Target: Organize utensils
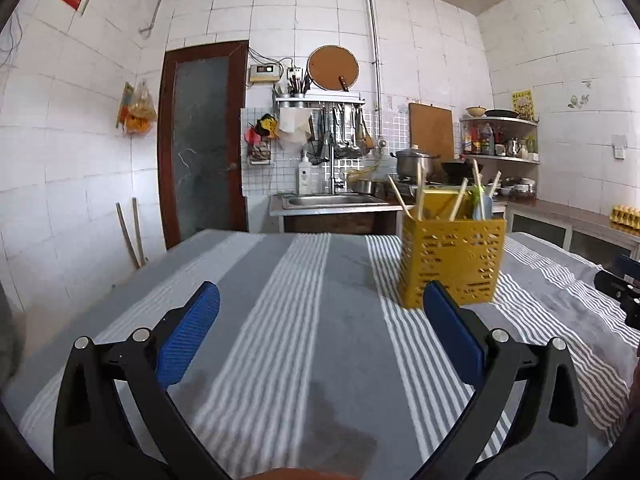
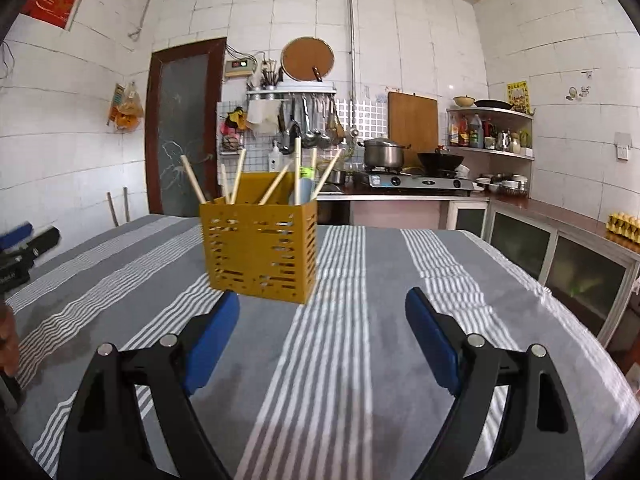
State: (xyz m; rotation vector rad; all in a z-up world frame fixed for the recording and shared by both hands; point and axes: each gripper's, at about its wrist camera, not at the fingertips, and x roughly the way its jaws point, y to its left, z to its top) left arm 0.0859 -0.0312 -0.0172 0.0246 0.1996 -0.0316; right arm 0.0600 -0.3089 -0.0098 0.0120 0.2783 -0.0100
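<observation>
A yellow perforated utensil holder (image 1: 452, 260) stands upright on the striped tablecloth (image 1: 304, 320), with several wooden chopsticks (image 1: 420, 188) and a pale blue utensil (image 1: 486, 206) standing in it. It also shows in the right wrist view (image 2: 260, 252), with chopsticks (image 2: 194, 180) leaning outward. My left gripper (image 1: 320, 300) is open and empty, low over the cloth, with the holder just beyond its right finger. My right gripper (image 2: 322, 308) is open and empty, with the holder just beyond its left finger.
The table (image 2: 400, 300) is covered by a grey and white striped cloth. Behind it are a sink (image 1: 328, 200), a gas stove (image 2: 416, 180) with a pot and a wok, hanging utensils, a corner shelf (image 2: 492, 132) and a counter (image 2: 580, 216) at right. The other gripper shows at the frame edges (image 1: 624, 288) (image 2: 24, 248).
</observation>
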